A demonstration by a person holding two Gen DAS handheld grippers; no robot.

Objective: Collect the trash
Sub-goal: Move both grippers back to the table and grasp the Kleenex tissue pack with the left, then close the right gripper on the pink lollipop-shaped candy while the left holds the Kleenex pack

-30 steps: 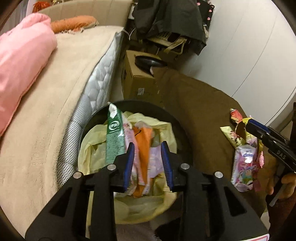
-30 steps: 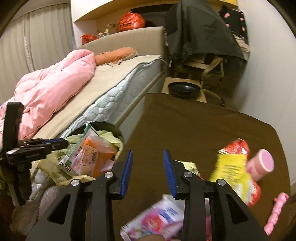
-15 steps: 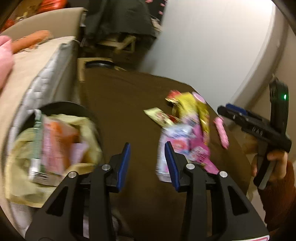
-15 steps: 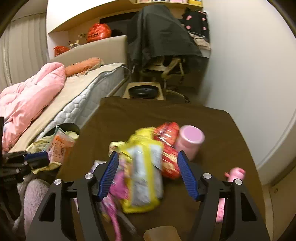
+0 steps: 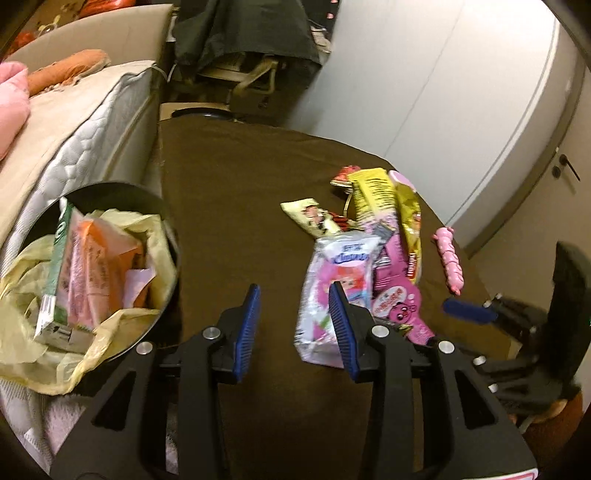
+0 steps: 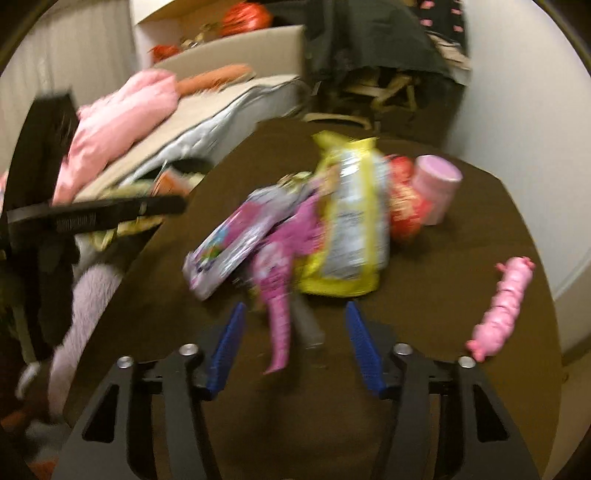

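A heap of snack wrappers lies on the brown table (image 5: 236, 192): a white-and-pink pack (image 5: 336, 288), a yellow packet (image 6: 351, 221), a red packet (image 6: 404, 206) and a pink wrapper (image 6: 280, 266). My left gripper (image 5: 295, 328) hangs open over bare table, its right pad just in front of the white-and-pink pack. My right gripper (image 6: 295, 343) is low at the heap's near edge with its jaws closing. The pink wrapper's tail lies between them with a gap on each side. The black bin (image 5: 122, 186), lined with a yellow bag, holds cartons and wrappers at the table's left.
A pink cup (image 6: 436, 184) stands behind the heap. A pink pig-shaped toy (image 6: 506, 302) lies near the table's right edge. A bed (image 5: 74, 122) with a pink duvet runs along the left, beside the bin. A chair draped in dark clothes (image 5: 243, 33) stands beyond the table.
My left gripper swung right from above the bin to the table, jaws a little wider. My right gripper moved in and down to the heap; its jaws widened, then narrowed around the pink wrapper.
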